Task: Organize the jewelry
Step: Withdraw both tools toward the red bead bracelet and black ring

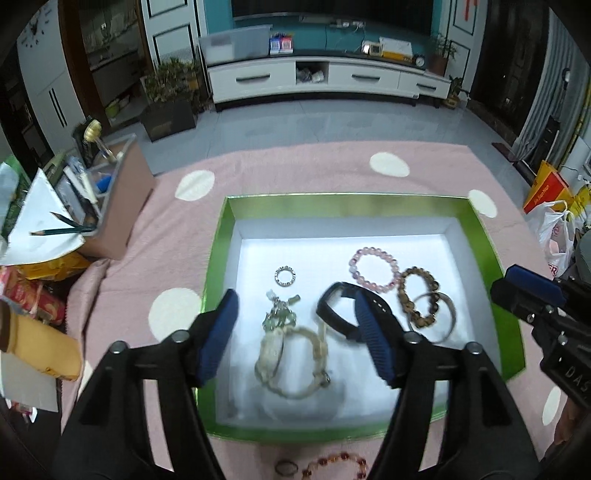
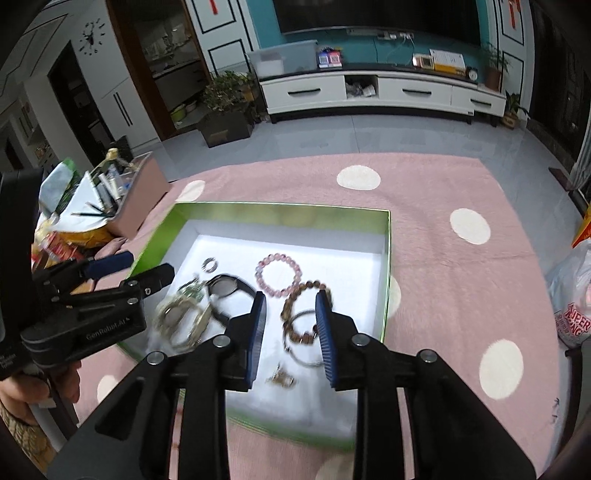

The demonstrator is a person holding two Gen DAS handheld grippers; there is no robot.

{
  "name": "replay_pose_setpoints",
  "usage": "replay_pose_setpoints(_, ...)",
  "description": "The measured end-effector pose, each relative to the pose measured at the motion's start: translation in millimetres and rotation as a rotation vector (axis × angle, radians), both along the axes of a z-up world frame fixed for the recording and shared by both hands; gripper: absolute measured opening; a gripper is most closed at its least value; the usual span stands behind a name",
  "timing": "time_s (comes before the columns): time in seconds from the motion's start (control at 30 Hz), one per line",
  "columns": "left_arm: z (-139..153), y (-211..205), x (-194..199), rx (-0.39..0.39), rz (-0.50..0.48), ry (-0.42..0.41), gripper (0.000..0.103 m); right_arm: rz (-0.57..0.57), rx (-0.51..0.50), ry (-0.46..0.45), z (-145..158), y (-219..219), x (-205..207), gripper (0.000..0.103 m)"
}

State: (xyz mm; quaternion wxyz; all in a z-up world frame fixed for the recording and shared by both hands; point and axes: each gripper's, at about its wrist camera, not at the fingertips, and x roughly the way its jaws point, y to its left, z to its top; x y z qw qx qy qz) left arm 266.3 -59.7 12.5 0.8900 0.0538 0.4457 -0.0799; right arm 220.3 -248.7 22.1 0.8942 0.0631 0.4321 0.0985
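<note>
Two beaded bracelets (image 1: 373, 268) in box (image 1: 354, 206)

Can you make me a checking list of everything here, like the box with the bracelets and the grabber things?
Surface: pink blanket with white dots.
Job's things: green box with a white floor holds a pink bead bracelet, brown bead bracelet, black band, small ring and pale bracelets. A red bead bracelet lies outside, in front of the box.
Clutter: pencils and paper, snack packets, plastic bag.
Grippers: left gripper jaws wide open, empty; right gripper jaws open, empty.
Cables: wires by the wall socket.
Surroundings: white TV cabinet, potted plants, wall clock.
</note>
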Motion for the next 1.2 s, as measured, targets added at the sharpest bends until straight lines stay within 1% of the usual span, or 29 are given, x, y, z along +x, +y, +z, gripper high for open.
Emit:
replay_pose_setpoints(0.03, 5, 1, -7, 0.004, 0.001, -0.017, 0.076, 0.003, -0.004, -0.010, 3, 2, -6, 0.036)
replay_pose_setpoints(0.1, 15, 3, -25, 0.003, -0.006, -0.050, 0.078, 0.008, -0.011, -0.039, 11, 5, -23, 0.042)
replay_pose_setpoints(0.17, 20, 6, -37, 0.005, -0.007, -0.068, 0.081, 0.017, -0.009, -0.057, 15, 6, -36, 0.042)
replay_pose_setpoints(0.27, 29, 11, -57, 0.002, -0.010, -0.088, 0.086, 0.012, -0.002, -0.084, 22, 7, -56, 0.049)
replay_pose_setpoints(0.4, 37, 20, -80, 0.005, -0.003, -0.096, 0.087, 0.019, -0.005, -0.109, 28, 12, -78, 0.050)
replay_pose_setpoints(0.6, 42, 39, -110, -0.016, 0.032, -0.117, 0.088, 0.046, 0.027, -0.098, 28, 20, -106, 0.051)
replay_pose_setpoints(0.77, 36, 49, -132, -0.022, 0.042, -0.110, 0.088, 0.066, 0.020, -0.083, 22, 28, -126, 0.051)
replay_pose_setpoints(0.93, 20, 57, -153, -0.012, 0.045, -0.090, 0.088, 0.082, 0.016, -0.062, 11, 34, -142, 0.051)
replay_pose_setpoints(1.07, 7, 62, -164, -0.014, 0.054, -0.063, 0.088, 0.096, 0.010, -0.043, 1, 39, -149, 0.051)
replay_pose_setpoints(1.2, -4, 64, -172, 0.000, 0.059, -0.048, 0.088, 0.106, 0.005, -0.028, -7, 42, -154, 0.051)
